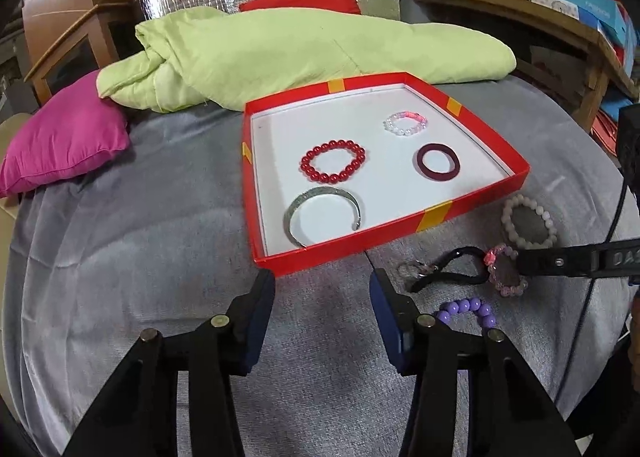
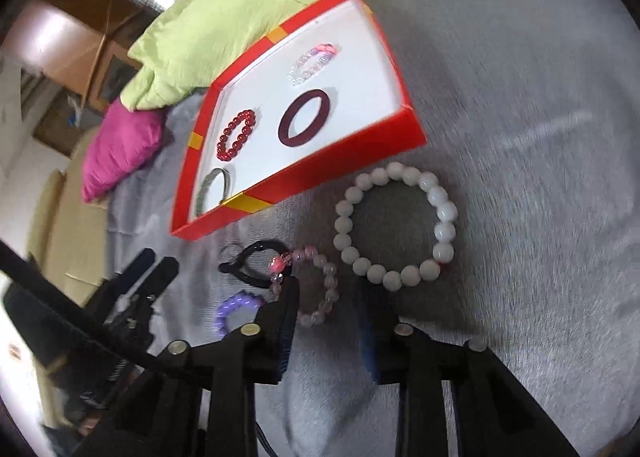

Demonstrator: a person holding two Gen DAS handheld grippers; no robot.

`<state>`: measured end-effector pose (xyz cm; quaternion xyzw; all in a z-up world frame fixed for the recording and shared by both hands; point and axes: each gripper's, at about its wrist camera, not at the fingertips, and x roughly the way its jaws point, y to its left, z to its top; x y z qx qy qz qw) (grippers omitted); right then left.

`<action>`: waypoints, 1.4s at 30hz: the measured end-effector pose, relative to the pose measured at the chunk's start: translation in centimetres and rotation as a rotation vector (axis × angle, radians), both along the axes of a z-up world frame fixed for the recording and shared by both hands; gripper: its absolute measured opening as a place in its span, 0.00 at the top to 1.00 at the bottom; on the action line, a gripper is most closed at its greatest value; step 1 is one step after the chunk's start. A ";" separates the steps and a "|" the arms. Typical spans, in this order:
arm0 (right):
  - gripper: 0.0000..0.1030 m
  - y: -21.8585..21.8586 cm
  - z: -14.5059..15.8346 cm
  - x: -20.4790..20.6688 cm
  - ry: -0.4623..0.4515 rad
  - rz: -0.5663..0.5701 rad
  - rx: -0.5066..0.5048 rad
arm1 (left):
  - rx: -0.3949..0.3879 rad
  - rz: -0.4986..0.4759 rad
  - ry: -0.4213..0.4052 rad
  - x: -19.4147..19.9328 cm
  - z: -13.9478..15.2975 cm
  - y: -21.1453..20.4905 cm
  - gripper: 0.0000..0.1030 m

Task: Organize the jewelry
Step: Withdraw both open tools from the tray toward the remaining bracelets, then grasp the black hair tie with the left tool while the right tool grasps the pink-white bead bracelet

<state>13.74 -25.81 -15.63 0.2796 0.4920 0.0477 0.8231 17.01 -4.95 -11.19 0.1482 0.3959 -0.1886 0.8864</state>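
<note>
A red tray (image 1: 436,215) on the grey bed (image 1: 140,241) holds four bracelets. The white bead bracelet (image 2: 396,231), pink bracelet (image 2: 316,285), purple beads (image 2: 236,311) and black cord (image 2: 256,263) lie outside. Both the left gripper (image 1: 322,285) and right gripper (image 2: 330,293) have jaws partly open, holding nothing.

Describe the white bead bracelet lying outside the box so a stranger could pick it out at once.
Find the red box on the grey cover. Just outside its near wall lies the white bead bracelet, flat on the cloth. It is the largest loop out there, with plain opaque white beads, while the pink bracelet beside it is smaller and translucent.
</note>
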 end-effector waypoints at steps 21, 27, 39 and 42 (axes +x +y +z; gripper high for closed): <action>0.92 -1.3 2.2 -1.4 -0.094 0.044 0.012 | -0.040 -0.205 0.033 -1.5 -0.4 -3.4 0.47; 0.92 -2.0 2.6 -1.6 -0.106 0.032 0.048 | -0.031 -0.230 0.052 -1.3 -1.2 -4.5 0.47; 0.92 -2.5 2.9 -1.7 -0.115 0.024 0.100 | -0.032 -0.280 0.092 -0.6 -2.5 -5.7 0.55; 0.92 -2.4 3.0 -1.7 -0.119 0.023 0.105 | -0.030 -0.279 0.100 -0.3 -2.8 -5.8 0.60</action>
